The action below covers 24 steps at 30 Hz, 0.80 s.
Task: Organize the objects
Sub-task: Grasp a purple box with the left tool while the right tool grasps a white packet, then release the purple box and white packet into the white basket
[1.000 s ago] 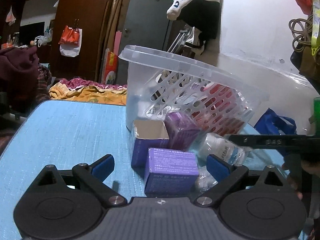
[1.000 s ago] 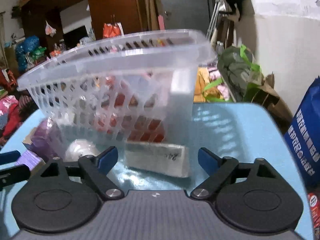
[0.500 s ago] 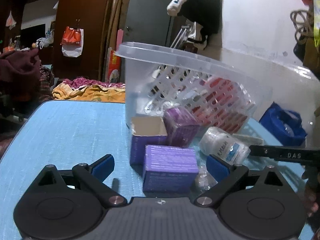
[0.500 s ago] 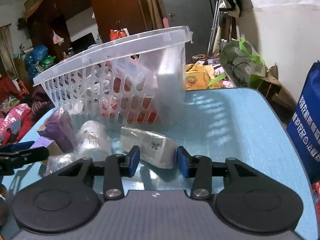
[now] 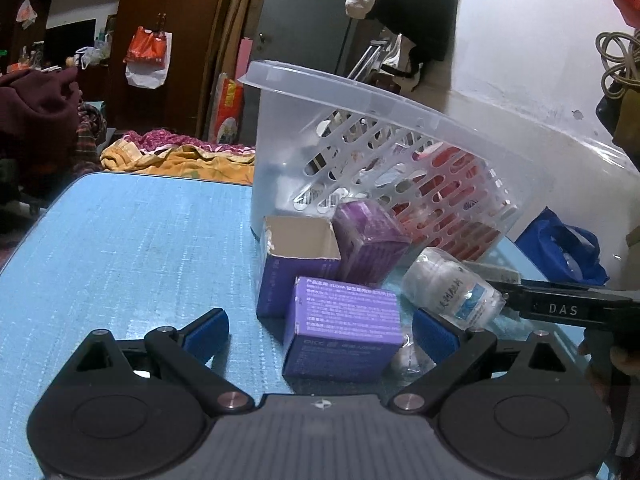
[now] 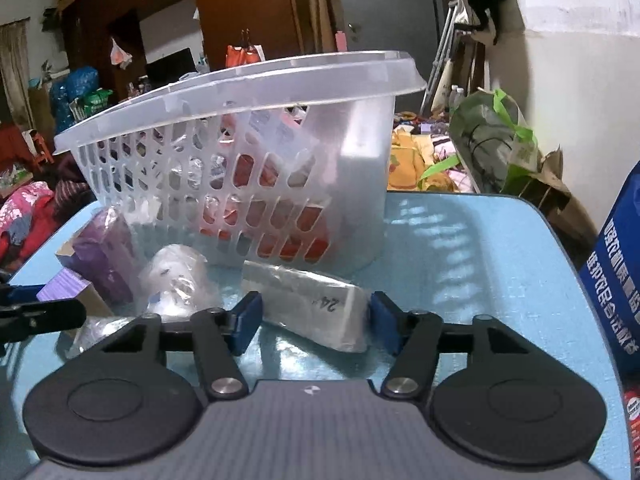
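Note:
A clear plastic basket (image 5: 384,120) (image 6: 248,92) stands on the blue table and holds several items. In front of it lie purple boxes (image 5: 344,332), an open-topped purple box (image 5: 296,264), a wrapped white bottle (image 5: 452,288) (image 6: 180,280) and a wrapped white packet marked 24 (image 6: 312,308). My left gripper (image 5: 320,332) is open around the nearest purple box without squeezing it. My right gripper (image 6: 314,322) is open, its fingers on either side of the near end of the packet, which rests on the table.
A blue bag (image 6: 616,272) stands at the table's right edge and also shows in the left wrist view (image 5: 560,248). A green bag (image 6: 496,148) and clothing lie behind the table. Bare blue table (image 5: 132,240) lies left of the basket.
The right gripper narrowed around the packet half a second ago and has now opened wider again; the packet stays on the table. The left gripper stays open at the purple box.

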{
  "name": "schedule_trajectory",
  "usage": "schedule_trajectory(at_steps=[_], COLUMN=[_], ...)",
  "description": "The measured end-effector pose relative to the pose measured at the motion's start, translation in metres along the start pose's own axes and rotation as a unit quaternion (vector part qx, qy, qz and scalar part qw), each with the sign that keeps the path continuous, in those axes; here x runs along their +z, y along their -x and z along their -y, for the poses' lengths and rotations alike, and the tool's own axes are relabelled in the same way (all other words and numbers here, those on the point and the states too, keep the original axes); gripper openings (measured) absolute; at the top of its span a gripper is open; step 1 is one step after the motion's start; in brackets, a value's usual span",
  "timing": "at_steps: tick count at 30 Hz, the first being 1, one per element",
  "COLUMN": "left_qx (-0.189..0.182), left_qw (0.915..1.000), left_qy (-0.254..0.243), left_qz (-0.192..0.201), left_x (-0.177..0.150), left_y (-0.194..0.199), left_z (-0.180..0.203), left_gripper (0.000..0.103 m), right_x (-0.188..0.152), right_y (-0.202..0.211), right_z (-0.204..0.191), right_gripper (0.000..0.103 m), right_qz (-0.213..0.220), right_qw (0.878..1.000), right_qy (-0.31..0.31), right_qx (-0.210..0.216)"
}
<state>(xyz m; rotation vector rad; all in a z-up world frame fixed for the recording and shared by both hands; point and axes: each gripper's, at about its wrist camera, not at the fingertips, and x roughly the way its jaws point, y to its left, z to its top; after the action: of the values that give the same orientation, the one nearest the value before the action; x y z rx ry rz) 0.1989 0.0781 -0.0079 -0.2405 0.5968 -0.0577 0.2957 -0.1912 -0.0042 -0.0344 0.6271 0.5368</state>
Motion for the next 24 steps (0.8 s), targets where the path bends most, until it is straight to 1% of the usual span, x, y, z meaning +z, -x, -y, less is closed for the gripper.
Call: schedule_trajectory(at_steps=[1, 2, 3, 4, 5, 8, 10, 14, 18, 19, 21, 22, 24], left_qx=[-0.001, -0.004, -0.011, -0.021, -0.021, -0.012, -0.012, -0.024, -0.043, -0.054, -0.091, -0.105, -0.125], left_qw=[1.0, 1.0, 0.9999, 0.9997, 0.9996, 0.9995, 0.9991, 0.9966, 0.9919, 0.9899, 0.9815, 0.9768, 0.9696], left_qy=[0.0, 0.001, 0.001, 0.0, -0.004, -0.018, -0.023, -0.023, -0.006, 0.001, 0.011, 0.017, 0.027], left_qz=[0.0, 0.0, 0.004, 0.013, 0.017, 0.022, 0.035, 0.075, 0.119, 0.131, 0.168, 0.186, 0.209], left_x=[0.0, 0.0, 0.0, -0.001, -0.002, -0.003, -0.004, -0.006, -0.007, -0.007, -0.006, -0.002, 0.014], left_y=[0.0, 0.0, 0.002, 0.005, 0.007, 0.01, 0.015, 0.029, 0.044, 0.048, 0.061, 0.068, 0.078], left_z=[0.0, 0.0, 0.0, -0.001, 0.0, 0.006, 0.007, 0.006, 0.001, -0.002, -0.005, -0.005, 0.0], left_gripper=[0.1, 0.096, 0.079, 0.066, 0.062, 0.062, 0.062, 0.062, 0.062, 0.062, 0.062, 0.062, 0.062], right_x=[-0.002, -0.004, -0.005, -0.008, -0.01, -0.018, -0.023, -0.034, -0.038, -0.037, -0.031, -0.024, -0.003], right_y=[0.004, 0.008, 0.012, 0.018, 0.023, 0.039, 0.05, 0.074, 0.092, 0.097, 0.107, 0.112, 0.12], right_z=[0.001, 0.002, 0.002, 0.003, 0.004, 0.007, 0.008, 0.013, 0.013, 0.013, 0.012, 0.011, 0.003], right_gripper=[0.053, 0.05, 0.05, 0.048, 0.047, 0.046, 0.045, 0.045, 0.045, 0.045, 0.045, 0.045, 0.045], right_qz=[0.005, 0.011, 0.017, 0.026, 0.033, 0.048, 0.06, 0.092, 0.119, 0.126, 0.14, 0.149, 0.168], right_qw=[1.0, 1.0, 1.0, 1.0, 0.999, 0.999, 0.998, 0.995, 0.991, 0.99, 0.988, 0.986, 0.983], right_qy=[0.001, 0.003, 0.006, 0.008, 0.009, 0.011, 0.007, -0.008, -0.019, -0.023, -0.028, -0.032, -0.023], right_qx=[0.005, 0.005, 0.002, 0.001, 0.005, 0.013, 0.017, 0.04, 0.051, 0.052, 0.061, 0.067, 0.065])
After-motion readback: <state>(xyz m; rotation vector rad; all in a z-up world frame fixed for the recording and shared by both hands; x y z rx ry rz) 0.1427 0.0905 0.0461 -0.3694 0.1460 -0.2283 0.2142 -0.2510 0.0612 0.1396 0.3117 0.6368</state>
